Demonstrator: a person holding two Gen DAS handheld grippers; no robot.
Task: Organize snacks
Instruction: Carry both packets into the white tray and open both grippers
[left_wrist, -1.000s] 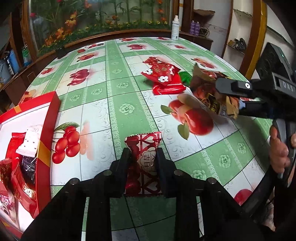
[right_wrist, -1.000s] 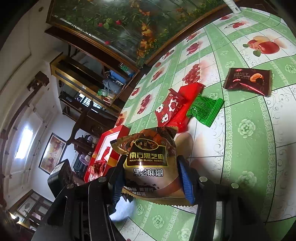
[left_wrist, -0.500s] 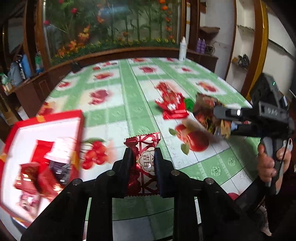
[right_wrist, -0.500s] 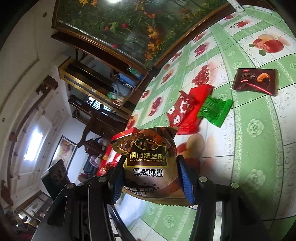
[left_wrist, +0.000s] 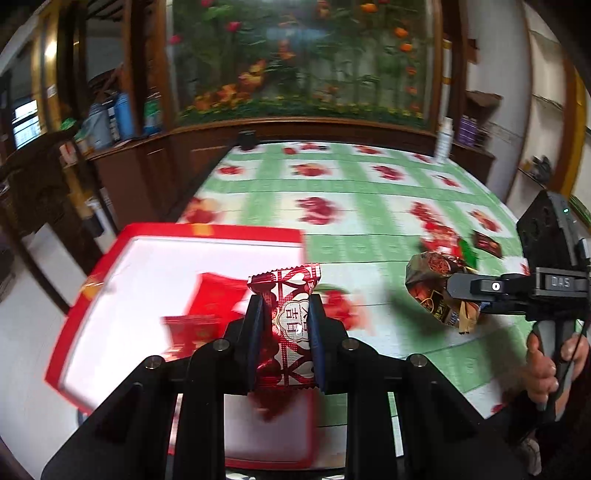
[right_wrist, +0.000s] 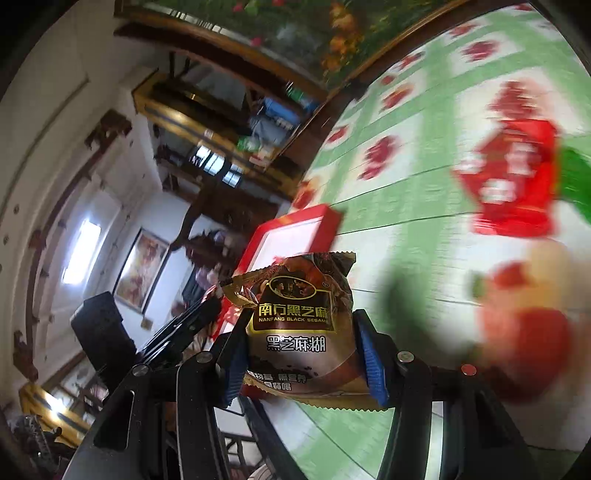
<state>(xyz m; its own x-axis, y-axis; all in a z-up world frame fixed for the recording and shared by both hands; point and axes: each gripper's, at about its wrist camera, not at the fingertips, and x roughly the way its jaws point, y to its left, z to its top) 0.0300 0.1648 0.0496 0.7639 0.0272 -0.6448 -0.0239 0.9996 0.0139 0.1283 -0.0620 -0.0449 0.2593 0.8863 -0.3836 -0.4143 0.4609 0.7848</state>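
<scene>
My left gripper is shut on a red and white candy packet and holds it above the red box, which has a white inside and red packets in it. My right gripper is shut on a brown black-sesame packet, held in the air over the table; it also shows in the left wrist view. The red box shows in the right wrist view ahead of that packet. The left gripper appears there at the left.
On the green fruit-print tablecloth lie red packets, a green packet and a dark brown packet. A white bottle stands at the far edge. Wooden cabinets border the table.
Both grippers have swung left with their packets. The left gripper is now over the red box; the right gripper has come nearer to it.
</scene>
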